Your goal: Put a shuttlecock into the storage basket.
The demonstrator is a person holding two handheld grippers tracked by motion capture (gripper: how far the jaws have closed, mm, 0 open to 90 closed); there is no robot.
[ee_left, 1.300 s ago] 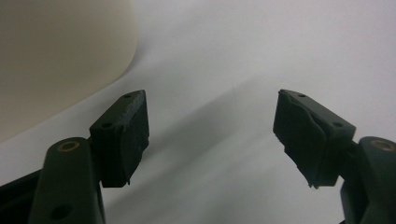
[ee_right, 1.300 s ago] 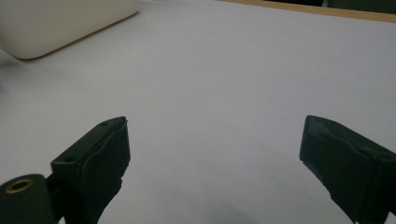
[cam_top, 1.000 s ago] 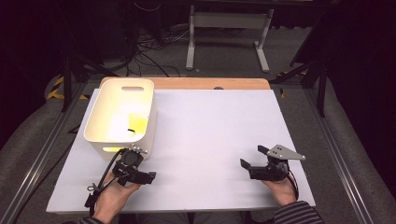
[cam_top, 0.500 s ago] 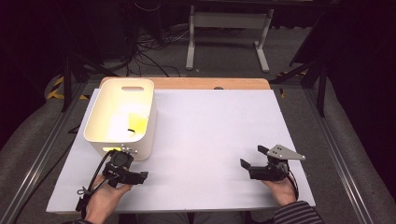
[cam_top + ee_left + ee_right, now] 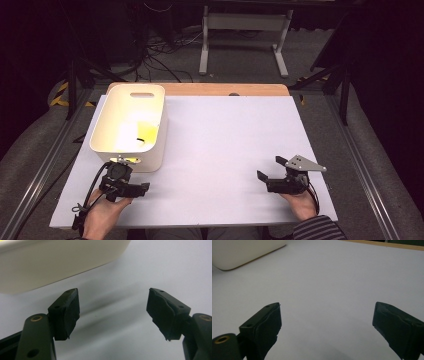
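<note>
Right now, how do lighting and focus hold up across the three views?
High view: surroundings very dark, the white bin overexposed, a yellow patch glowing inside. Left gripper view: jaws fairly sharp, soft jaw shadows on the table, bin wall blurred. Right gripper view: jaws dark and soft-edged, table evenly lit, no glare.
</note>
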